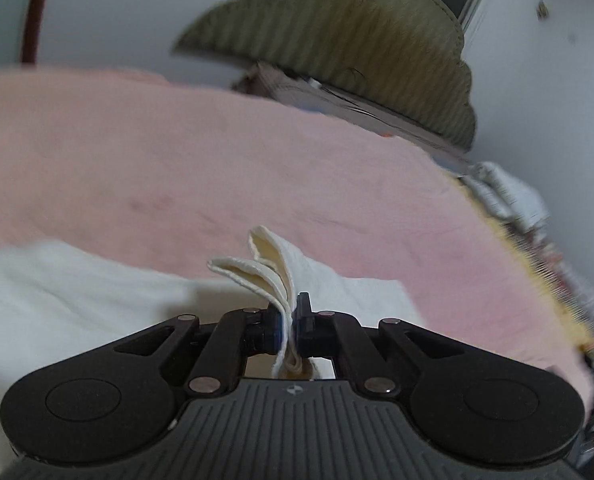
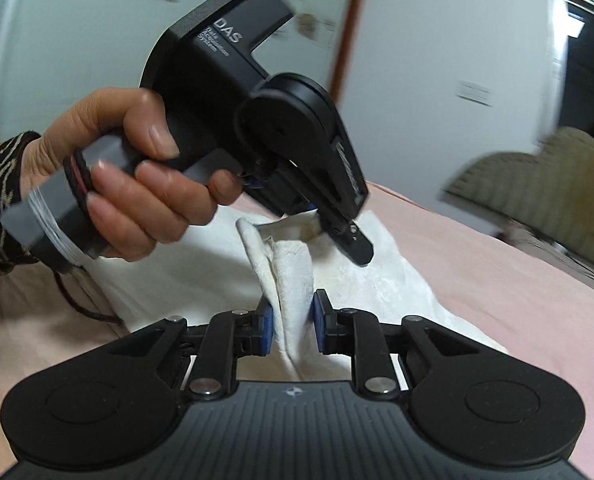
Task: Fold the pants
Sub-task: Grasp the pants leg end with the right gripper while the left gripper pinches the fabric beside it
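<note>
While both grippers' fingers pinch folds, the white pants hang between them.

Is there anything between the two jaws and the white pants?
Nothing visible. The left gripper and the right gripper are both already shut on folds of the white pants, which lie on the pink bedcover.
</note>
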